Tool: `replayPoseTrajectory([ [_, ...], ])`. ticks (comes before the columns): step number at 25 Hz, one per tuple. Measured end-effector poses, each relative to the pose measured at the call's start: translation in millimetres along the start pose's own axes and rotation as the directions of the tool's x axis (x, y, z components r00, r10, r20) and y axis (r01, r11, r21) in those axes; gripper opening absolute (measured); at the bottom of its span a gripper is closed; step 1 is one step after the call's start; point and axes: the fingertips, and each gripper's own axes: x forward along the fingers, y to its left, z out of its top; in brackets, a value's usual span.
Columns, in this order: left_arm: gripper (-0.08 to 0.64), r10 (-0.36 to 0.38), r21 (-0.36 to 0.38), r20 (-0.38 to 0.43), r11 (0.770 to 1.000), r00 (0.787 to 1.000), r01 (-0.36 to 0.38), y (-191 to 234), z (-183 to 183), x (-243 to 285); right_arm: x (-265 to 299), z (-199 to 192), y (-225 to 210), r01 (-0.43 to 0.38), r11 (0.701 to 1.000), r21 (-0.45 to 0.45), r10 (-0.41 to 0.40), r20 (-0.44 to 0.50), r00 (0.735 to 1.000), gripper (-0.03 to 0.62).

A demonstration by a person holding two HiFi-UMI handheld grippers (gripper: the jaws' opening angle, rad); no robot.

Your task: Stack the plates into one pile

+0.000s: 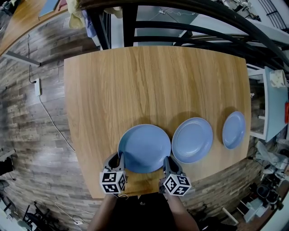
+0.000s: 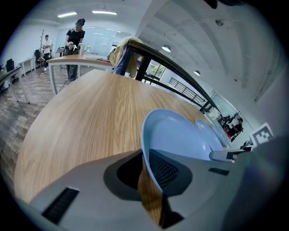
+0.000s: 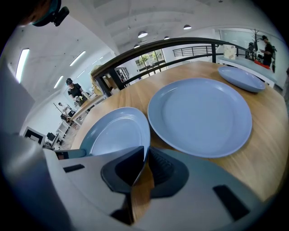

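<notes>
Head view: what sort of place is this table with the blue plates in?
Probably a shared lab or workshop, not a home: a person stands working at another long table, strip lights line the ceiling, and cables trail over the wood floor.

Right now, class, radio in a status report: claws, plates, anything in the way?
Left claw, right claw shut on rim of near plate, opposite sides. Middle plate and far plate lie apart to the right, nothing stacked. Nothing in the way.
</notes>
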Motion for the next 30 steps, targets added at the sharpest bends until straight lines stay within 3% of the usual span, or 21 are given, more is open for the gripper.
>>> replayPoseTrajectory([
  [18, 0.060, -0.004, -0.002, 0.041, 1.000, 0.999, 0.004, -2, 13, -39, -23, 12, 25, -0.034, 0.999, -0.033, 0.035, 0.028, 0.999, 0.050],
  [30, 0.060, -0.018, -0.003, 0.120, 1.000, 0.993, 0.018, -15, 37, -78, -58, 39, 47, -0.041, 0.996, -0.073, 0.048, 0.094, 0.994, 0.048],
])
